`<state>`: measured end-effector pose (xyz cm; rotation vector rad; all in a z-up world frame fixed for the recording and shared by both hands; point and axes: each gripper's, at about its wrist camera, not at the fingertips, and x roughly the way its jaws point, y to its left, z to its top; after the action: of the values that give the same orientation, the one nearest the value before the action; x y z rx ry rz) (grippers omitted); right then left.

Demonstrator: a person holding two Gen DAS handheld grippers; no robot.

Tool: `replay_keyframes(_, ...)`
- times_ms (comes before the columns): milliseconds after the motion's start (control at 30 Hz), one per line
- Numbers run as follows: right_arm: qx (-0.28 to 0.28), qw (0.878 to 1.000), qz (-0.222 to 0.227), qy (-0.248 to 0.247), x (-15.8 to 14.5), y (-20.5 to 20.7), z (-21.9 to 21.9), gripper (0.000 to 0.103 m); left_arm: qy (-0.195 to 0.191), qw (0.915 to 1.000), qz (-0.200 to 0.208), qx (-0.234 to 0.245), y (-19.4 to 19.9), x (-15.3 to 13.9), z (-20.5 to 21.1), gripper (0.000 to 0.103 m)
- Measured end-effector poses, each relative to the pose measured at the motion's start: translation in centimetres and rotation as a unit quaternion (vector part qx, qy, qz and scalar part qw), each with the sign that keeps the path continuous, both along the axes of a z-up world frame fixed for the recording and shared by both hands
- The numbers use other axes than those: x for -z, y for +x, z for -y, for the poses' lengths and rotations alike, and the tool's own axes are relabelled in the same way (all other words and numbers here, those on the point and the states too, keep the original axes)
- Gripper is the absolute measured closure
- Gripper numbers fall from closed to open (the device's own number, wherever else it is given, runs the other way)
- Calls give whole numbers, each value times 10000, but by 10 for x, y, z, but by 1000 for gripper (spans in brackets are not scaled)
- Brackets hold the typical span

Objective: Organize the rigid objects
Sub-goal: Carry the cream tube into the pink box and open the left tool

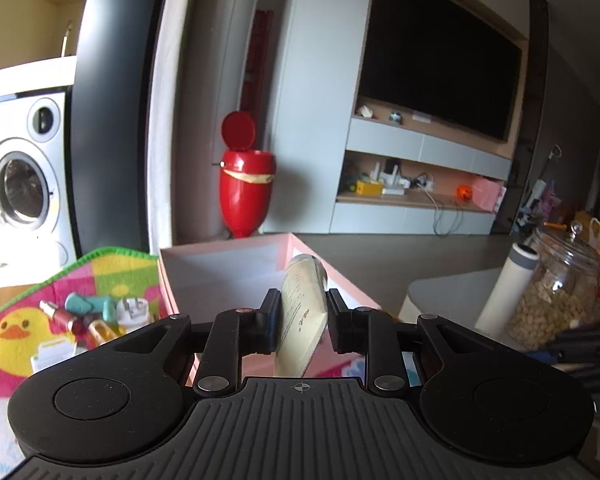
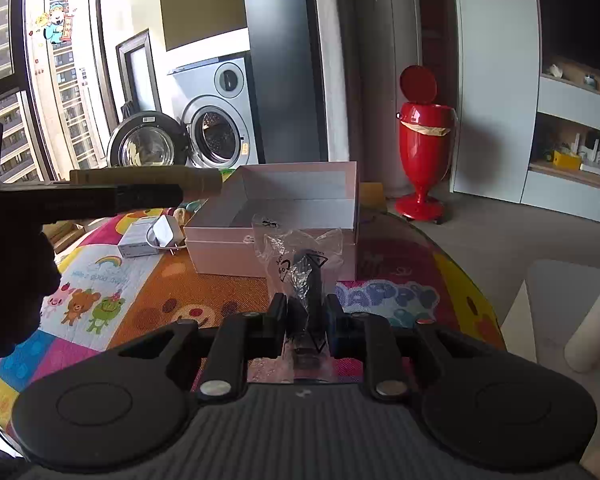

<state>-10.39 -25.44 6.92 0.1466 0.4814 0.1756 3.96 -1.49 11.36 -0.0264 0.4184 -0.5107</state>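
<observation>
While we carry 2 items at once, our left gripper (image 1: pixel 300 316) is clamped on a cream tube (image 1: pixel 302 312), nose raised toward 12 o'clock over the pink box (image 1: pixel 224 252), likely so it can drop inside. Our right gripper (image 2: pixel 305 322) pinches a dark object in a clear bag (image 2: pixel 304 268), the same box (image 2: pixel 276 216) just ahead at 12 o'clock. Farther off at 10 o'clock, a white plug (image 2: pixel 166 232) and other small pieces wait on the cartoon mat (image 2: pixel 148 280).

Harsh window (image 2: pixel 40 60) daylight, blown-out left edges, strong fisheye curvature.
</observation>
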Motion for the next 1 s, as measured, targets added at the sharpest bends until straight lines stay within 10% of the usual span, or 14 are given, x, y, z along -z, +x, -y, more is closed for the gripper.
replay_keyframes(133,17,9997,-44,257,10,8,5,84,-445,9975,194,-510,50,-2,16,75)
replay_keyframes(300,77,9998,-54,182,16,10,2,84,23,9962,-339,-805,75,18,21,75)
replay_keyframes(533,120,9998,-92,156,11,25,1,87,-683,9894,-905,-912,36,38,-43,75)
replay_keyframes(667,0,9997,230,-18,-13,40,-6,86,-398,9868,-1143,-1078,-9,52,-78,75)
replay_keyframes(800,-83,9992,-312,-240,-8,65,-10,60,-246,9762,-1684,-1346,-42,65,-105,75)
replay_keyframes(1000,50,9897,-1268,-658,42,68,-23,60,-307,9678,-2000,-1497,-62,80,-126,75)
